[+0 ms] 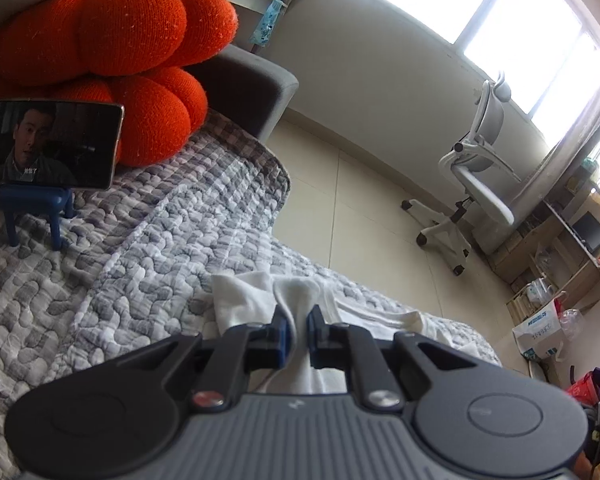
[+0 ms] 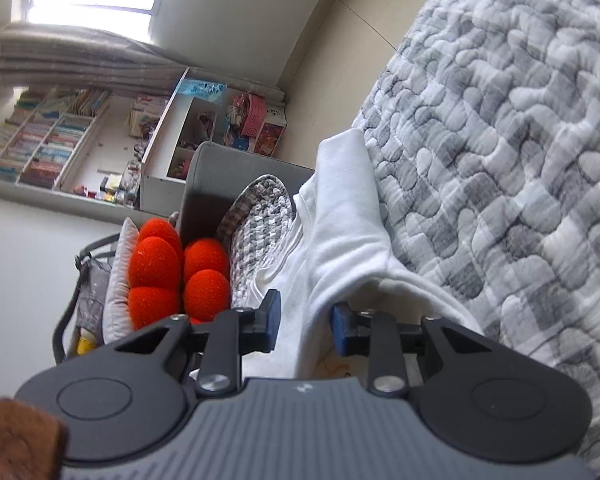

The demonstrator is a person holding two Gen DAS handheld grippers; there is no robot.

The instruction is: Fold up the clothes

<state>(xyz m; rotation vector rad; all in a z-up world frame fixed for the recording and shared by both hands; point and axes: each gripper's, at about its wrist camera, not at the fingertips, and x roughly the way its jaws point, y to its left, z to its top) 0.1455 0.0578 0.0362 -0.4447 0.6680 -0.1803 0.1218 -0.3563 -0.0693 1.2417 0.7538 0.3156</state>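
Note:
A white garment [image 1: 240, 300] lies crumpled on a grey-and-white quilted bed cover [image 1: 140, 260]. My left gripper [image 1: 298, 334] is shut on a raised fold of it, and the cloth is pinched thin between the blue pads. In the right wrist view the same white garment [image 2: 340, 216] drapes over the edge of the quilted cover [image 2: 500, 160]. My right gripper [image 2: 306, 326] is tilted, its jaws stand partly apart, and a loose thick fold of the garment runs between the pads. I see no firm pinch there.
An orange pumpkin cushion [image 1: 120, 40] and a phone [image 1: 48, 144] on a blue stand sit at the far end of the bed, by a grey padded end piece [image 1: 252, 84]. Beyond the bed edge are a pale floor [image 1: 360, 184], a white office chair [image 1: 476, 168], a desk with clutter [image 1: 560, 248] and a bookshelf [image 2: 60, 140].

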